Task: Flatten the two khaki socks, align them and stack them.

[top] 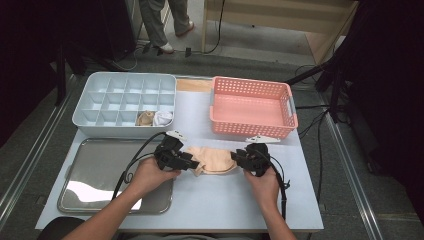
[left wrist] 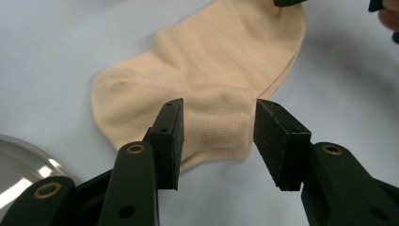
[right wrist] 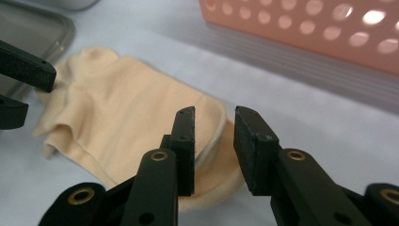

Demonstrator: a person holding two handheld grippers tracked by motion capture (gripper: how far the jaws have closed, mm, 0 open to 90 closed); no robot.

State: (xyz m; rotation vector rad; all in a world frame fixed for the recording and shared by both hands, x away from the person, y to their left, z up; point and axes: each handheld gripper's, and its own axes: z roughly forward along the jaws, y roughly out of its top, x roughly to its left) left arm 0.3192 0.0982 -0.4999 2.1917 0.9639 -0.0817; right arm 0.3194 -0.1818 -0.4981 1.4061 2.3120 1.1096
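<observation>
Divided tray (top: 100,97) — two rolled socks (top: 154,118) inside

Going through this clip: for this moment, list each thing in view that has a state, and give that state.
Peach sock: flat on the table, one end between each gripper's jaws.
Left gripper: jaws open, astride one sock end, pads not pressing.
Right gripper: jaws open over the other end.
Pink basket: empty.
Divided organiser: two rolled sock bundles in front cells, rest empty.
Metal tray: empty.
</observation>
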